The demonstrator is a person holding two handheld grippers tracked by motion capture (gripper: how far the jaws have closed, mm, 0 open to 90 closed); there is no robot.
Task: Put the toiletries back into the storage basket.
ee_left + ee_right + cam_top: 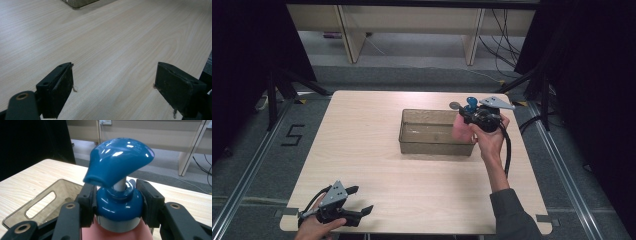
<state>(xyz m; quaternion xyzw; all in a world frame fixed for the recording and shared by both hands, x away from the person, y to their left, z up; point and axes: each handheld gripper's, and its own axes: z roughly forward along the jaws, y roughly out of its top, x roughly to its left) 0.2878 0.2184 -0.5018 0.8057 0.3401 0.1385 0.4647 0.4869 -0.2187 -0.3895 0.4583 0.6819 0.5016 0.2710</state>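
The right gripper (117,202) is clamped on the blue collar of a pink pump bottle (460,128), just under its blue pump head (120,162), and holds the bottle in the air at the right end of the clear plastic bin (435,132), which stands on the wooden table (362,150). I judge that the work is to put this bottle into the bin, and that it is about halfway: the bottle is already grasped and brought to the bin, but it is not yet lowered inside and not yet let go. As far as the high view shows, the bin has nothing in it; in the right gripper view I see its transparent wall with a handle slot (41,204). The left gripper (357,201) rests near the front left corner of the table, well apart from the bin, with jaws spread wide and nothing between them.
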